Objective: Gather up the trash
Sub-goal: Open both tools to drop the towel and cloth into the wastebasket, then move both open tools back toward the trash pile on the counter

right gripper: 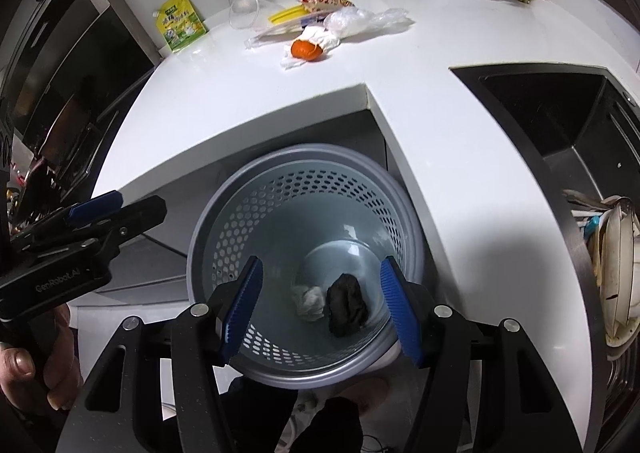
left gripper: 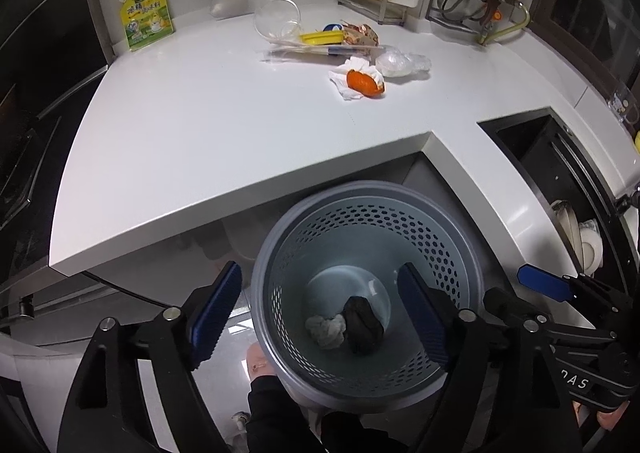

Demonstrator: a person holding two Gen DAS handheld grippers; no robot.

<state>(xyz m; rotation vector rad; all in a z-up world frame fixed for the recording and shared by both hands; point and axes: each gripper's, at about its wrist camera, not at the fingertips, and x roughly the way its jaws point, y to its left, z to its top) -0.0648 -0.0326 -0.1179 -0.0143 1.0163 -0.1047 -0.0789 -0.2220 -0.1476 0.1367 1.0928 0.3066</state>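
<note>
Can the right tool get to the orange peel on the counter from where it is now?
Probably yes. The right tool hangs open and empty over the bin, and the counter between it and the orange peel is bare. The peel lies on a tissue, which may come up with it.

White counter [left gripper: 208, 125] holds an orange peel [left gripper: 363, 83] on tissue [left gripper: 349, 89].

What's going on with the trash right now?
Left gripper, right gripper open, empty, over bin. Two wads inside. Orange peel, wrappers on counter. Nothing blocking.
</note>
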